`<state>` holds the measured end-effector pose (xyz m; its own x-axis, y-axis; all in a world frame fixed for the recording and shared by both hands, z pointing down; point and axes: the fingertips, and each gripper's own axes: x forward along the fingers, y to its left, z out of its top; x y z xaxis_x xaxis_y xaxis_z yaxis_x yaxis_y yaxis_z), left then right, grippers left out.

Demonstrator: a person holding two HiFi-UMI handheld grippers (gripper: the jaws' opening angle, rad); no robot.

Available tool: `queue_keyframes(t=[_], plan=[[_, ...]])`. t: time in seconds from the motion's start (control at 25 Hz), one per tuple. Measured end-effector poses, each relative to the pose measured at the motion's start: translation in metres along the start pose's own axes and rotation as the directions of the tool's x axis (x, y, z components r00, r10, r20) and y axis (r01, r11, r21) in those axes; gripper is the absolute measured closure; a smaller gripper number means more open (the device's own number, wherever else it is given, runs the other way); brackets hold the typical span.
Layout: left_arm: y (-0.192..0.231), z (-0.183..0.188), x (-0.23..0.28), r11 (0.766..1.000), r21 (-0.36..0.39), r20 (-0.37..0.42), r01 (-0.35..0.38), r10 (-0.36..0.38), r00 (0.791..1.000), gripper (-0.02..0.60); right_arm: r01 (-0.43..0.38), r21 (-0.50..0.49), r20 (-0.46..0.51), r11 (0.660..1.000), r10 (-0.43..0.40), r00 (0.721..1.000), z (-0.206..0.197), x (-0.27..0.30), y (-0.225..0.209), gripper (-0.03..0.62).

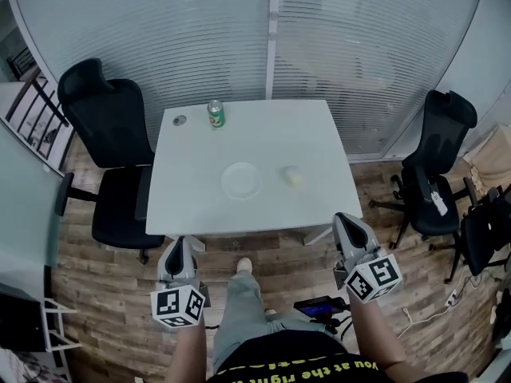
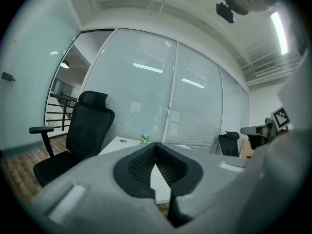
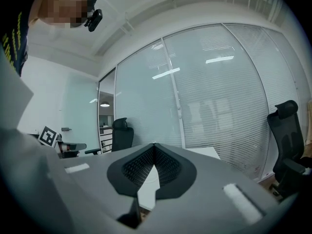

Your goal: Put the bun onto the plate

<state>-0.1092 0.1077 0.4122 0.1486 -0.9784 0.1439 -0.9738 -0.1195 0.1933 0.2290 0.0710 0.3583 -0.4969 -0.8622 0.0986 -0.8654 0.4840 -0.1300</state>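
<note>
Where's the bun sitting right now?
In the head view, the bun lies on the white table, just right of the plate and apart from it, with the green can farther back on the left.

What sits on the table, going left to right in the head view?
small dark round object → green can → white plate → bun

Left gripper (image 1: 177, 247) and right gripper (image 1: 345, 223) were held roughly level, well apart. Jaws were together, apparently empty.
</note>
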Motion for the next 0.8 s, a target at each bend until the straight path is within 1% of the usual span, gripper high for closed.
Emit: queue_keyframes(t=[0.24, 0.36, 0.56, 0.8], plan=[[0.012, 0.013, 0.04, 1.0, -0.006, 0.005, 0.029, -0.029, 1.0, 0.581, 0.029, -0.007, 0.004, 1.0, -0.029, 1.0, 0.012, 0.031, -0.008, 0.588], [0.021, 0.019, 0.056, 0.999, -0.01, 0.003, 0.04, -0.04, 0.999, 0.581, 0.033, -0.006, 0.003, 0.999, -0.033, 0.999, 0.015, 0.051, -0.005, 0.588], [0.04, 0.025, 0.073, 0.999, -0.018, 0.003, 0.04, -0.04, 0.999, 0.581, 0.019, -0.016, 0.001, 1.0, -0.019, 1.0, 0.022, 0.082, 0.007, 0.588], [0.058, 0.029, 0.089, 0.999, -0.027, -0.003, 0.04, -0.04, 0.999, 0.581, 0.019, -0.024, 0.002, 1.0, -0.019, 1.0, 0.027, 0.105, 0.012, 0.588]])
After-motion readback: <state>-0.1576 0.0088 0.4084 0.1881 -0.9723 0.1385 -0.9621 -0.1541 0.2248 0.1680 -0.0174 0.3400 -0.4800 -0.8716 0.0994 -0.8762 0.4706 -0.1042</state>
